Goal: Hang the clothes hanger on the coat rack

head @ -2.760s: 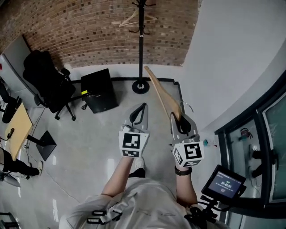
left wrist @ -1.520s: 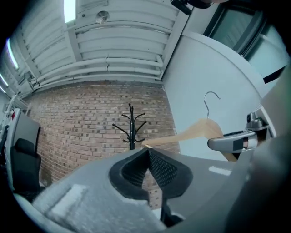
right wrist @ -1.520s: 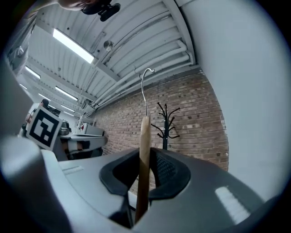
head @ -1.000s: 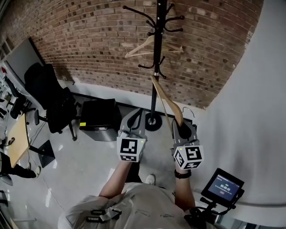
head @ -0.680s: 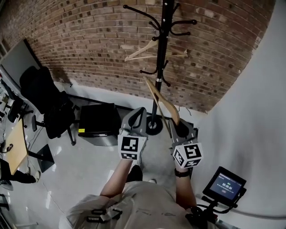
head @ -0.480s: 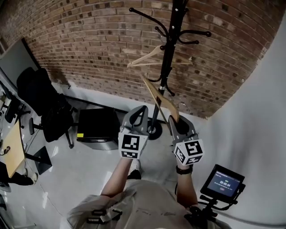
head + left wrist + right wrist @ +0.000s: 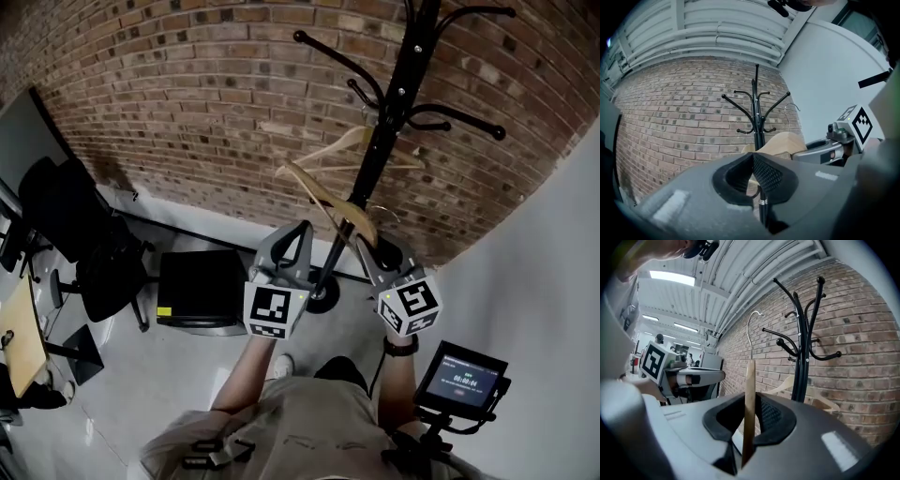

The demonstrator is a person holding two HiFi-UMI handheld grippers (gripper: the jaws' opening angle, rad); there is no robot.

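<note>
We judge the step in hand to be the approach: the hanger is in the grip but not yet on the rack. Our right gripper (image 7: pixel 366 248) is clamped on the wooden clothes hanger (image 7: pixel 749 390), with the pads pressing its flat sides close below the neck. In the right gripper view the wood stands edge-on between the jaws and the wire hook (image 7: pixel 749 333) rises clear above them. Our left gripper (image 7: pixel 753 159) has its pads closed together with nothing between them, and it rides alongside.

The black coat rack (image 7: pixel 802 366) stands just ahead against the brick wall, near the hanger but not touching it. A second wooden hanger (image 7: pixel 822 401) already hangs from a lower peg.

Next, we think the hook must be lifted above a free peg, such as the long upper peg (image 7: pixel 302 39). The hook's opening should be turned toward the peg and lowered over it before the jaws let go. The hanging one could be knocked if we swing wide.

No container plays a part. The black box (image 7: pixel 197 286) on the floor is closed, so its contents are hidden.
</note>
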